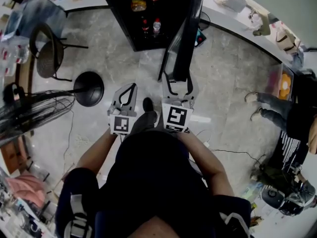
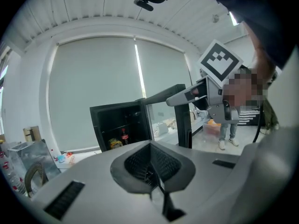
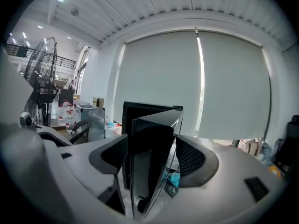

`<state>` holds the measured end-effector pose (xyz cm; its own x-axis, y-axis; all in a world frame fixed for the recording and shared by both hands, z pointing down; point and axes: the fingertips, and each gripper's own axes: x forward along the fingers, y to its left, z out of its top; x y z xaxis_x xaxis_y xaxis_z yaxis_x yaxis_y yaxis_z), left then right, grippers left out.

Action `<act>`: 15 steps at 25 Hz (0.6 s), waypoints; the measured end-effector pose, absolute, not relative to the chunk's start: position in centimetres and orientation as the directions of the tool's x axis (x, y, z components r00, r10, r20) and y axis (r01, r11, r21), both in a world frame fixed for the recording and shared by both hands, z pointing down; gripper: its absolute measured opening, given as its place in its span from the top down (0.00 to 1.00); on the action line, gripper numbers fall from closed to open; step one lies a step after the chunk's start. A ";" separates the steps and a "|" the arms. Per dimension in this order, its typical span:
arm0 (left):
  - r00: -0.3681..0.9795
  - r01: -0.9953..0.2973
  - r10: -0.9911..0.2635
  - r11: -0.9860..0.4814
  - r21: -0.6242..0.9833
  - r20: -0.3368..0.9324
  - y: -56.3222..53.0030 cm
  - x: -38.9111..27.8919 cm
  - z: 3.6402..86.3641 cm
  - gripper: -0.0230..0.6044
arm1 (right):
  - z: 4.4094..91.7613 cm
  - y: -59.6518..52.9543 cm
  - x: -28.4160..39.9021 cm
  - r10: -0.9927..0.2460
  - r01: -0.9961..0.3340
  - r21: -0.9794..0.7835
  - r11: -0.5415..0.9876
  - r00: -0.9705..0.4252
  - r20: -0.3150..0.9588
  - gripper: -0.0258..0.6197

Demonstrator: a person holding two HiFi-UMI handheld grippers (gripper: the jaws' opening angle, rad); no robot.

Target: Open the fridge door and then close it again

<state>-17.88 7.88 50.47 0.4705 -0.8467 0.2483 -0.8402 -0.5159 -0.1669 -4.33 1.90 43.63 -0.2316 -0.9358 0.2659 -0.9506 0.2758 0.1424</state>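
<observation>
Across the grey stone floor (image 1: 228, 83), the black fridge (image 1: 148, 19) stands at the far end of the head view, straight ahead of the person, with its cavity open and dark. Its door (image 1: 183, 38) is swung out from the fridge's right side towards the person and is seen almost edge-on, a tall black slab.

A white bench (image 1: 242, 21) runs behind and to the right of the fridge, carrying bags and small clutter too small to name. To the fridge's left are a large wire-caged fan (image 1: 34, 110) and, nearer the fridge, a dark chair (image 1: 49, 53). A bystander (image 1: 277, 108) in jeans stands well to the fridge's right. A round black base (image 1: 89, 88) rests on the floor in front of the fridge, to its left.

The right claw (image 1: 179, 86) is at the free edge of the door, in front of the fridge. Its jaws are spread wide with the door's edge standing between them. In the right gripper view a gap shows beside the right-hand pad, so the claw is released and straddles the door without clamping it. The left claw (image 1: 130, 87) is held level just left of the door, apart from it, with its jaws clenched together on nothing.

Inside the fridge, a red-capped bottle (image 1: 156, 26) and a darker one stand on a lower shelf, with a yellow item (image 1: 138, 5) on the shelf above.
</observation>
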 end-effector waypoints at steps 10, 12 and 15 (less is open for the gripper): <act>0.458 -0.852 -0.858 -0.498 -0.162 0.231 7.0 -18.4 50.3 0.93 | 44.0 1.3 -3.5 -0.943 -0.962 0.135 0.236 -0.194 0.270 0.53; 0.457 -0.855 -0.860 -0.495 -0.155 0.228 7.0 -18.2 50.2 0.93 | 43.9 1.5 -3.2 -0.943 -0.963 0.131 0.235 -0.192 0.273 0.54; 0.456 -0.851 -0.859 -0.497 -0.167 0.233 6.9 -17.9 50.1 0.93 | 44.0 1.6 -2.4 -0.939 -0.963 0.120 0.241 -0.201 0.278 0.55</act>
